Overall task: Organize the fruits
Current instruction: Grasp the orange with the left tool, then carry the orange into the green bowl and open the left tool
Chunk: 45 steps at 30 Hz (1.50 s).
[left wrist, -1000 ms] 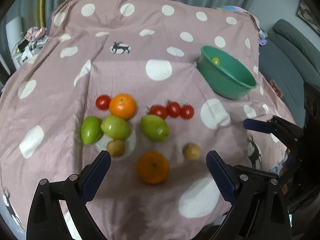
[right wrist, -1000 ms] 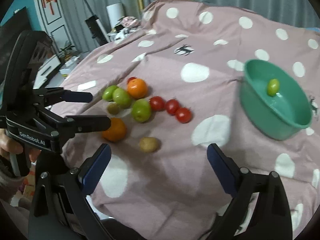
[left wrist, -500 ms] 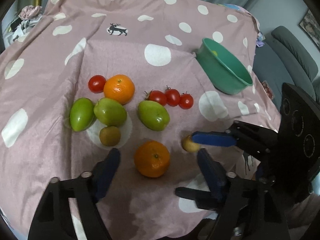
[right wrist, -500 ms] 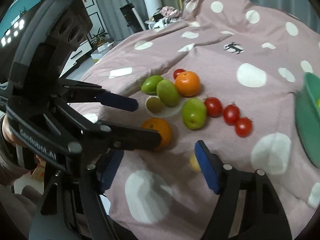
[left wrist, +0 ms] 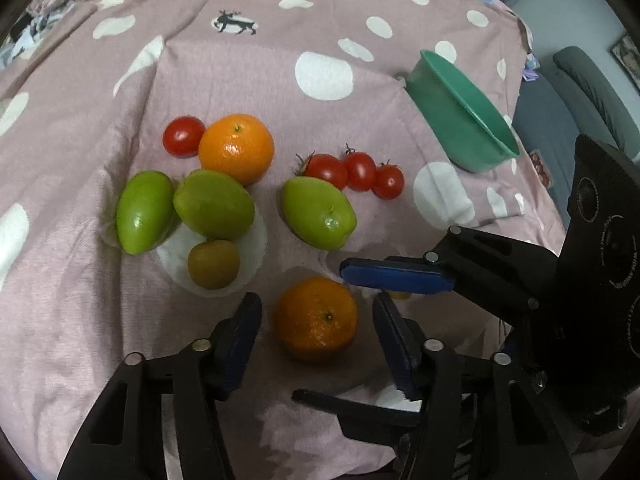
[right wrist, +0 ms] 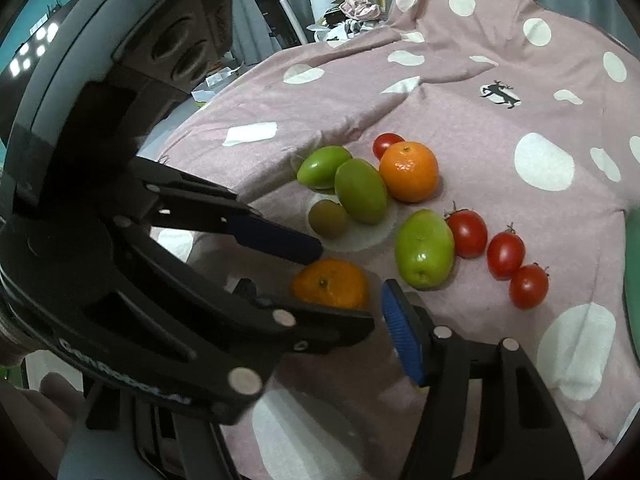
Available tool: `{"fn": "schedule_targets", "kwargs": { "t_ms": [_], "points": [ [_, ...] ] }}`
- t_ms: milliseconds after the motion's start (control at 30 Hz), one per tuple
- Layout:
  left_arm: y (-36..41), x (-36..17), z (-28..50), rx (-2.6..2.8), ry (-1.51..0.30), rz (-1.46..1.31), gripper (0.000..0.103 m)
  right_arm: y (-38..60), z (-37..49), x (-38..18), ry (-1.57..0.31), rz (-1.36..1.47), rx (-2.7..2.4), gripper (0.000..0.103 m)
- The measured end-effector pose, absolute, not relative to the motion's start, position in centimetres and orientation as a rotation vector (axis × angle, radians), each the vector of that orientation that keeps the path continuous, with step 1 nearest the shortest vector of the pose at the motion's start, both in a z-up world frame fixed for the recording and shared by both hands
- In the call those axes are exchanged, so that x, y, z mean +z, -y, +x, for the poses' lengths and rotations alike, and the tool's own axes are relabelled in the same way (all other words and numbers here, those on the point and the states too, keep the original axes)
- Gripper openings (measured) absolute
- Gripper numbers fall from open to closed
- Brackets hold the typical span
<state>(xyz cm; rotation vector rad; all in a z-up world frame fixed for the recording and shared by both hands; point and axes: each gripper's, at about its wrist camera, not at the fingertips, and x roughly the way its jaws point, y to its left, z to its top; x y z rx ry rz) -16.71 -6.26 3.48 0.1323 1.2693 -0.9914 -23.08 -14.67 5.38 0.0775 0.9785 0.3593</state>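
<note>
pink cloth (left wrist: pixel 100 312) with white dots and a small deer print covers the whole surface under me.

item: my left gripper (left wrist: pixel 316 330), jaws apart, set either side of the near orange (left wrist: pixel 316 318); pads close to its skin, contact i cannot confirm.

item: my right gripper (left wrist: pixel 372 340), crossing in from the right, jaws apart; a small yellowish fruit (left wrist: pixel 398 295) shows just under its upper blue pad (left wrist: pixel 396 276), mostly hidden.

item: kiwi (left wrist: pixel 214 264) on a white dot, just beyond my left finger.

item: three green fruits, two touching at left (left wrist: pixel 146 212) (left wrist: pixel 214 204), one alone at centre (left wrist: pixel 318 214).

item: second orange (left wrist: pixel 237 148), touching a green fruit, with one tomato (left wrist: pixel 183 137) beside it.

item: three tomatoes (left wrist: pixel 360 172) in a row, behind the centre green fruit.

item: green bowl (left wrist: pixel 460 120), far right, well apart from the fruit; contents not visible.
</note>
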Motion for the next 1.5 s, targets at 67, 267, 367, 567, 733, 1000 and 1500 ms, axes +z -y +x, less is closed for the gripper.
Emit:
{"fn": "schedule_targets", "kwargs": {
  "t_ms": [67, 267, 367, 567, 733, 1000, 1500],
  "points": [
    [6.2, 3.3, -16.5, -0.994, -1.284, 0.122, 0.056, 14.7, -23.0, 5.3, -0.985, 0.094, 0.374, 0.063],
    [5.8, 2.9, -15.9, -1.009, -1.321, 0.080, 0.053, 15.2, -22.6, 5.1, -1.003, 0.141, 0.408, 0.059],
    [5.8, 2.8, -15.4, -1.016, -1.339, 0.068, 0.045, 15.3, -22.1, 4.9, -1.019, 0.145, 0.422, 0.056],
    [5.7, 2.7, -15.4, -1.028, -1.335, 0.065, 0.044, 15.1, -21.1, 3.7, -1.066, 0.129, 0.412, 0.045],
    [5.4, 3.0, -16.1, -1.034, -1.287, 0.064, 0.043, 14.8, -21.7, 3.9, -1.035, 0.092, 0.396, 0.044],
    [6.6, 7.1, -17.5, -1.091, -1.135, 0.086, 0.043, 15.7, -23.2, 7.3, -0.928, 0.025, 0.323, 0.044],
    [17.1, 12.8, -19.6, -1.301, -0.896, 0.152, 0.044, 24.4, -26.9, 13.7, -0.755, -0.079, 0.016, 0.044]
  ]
}}
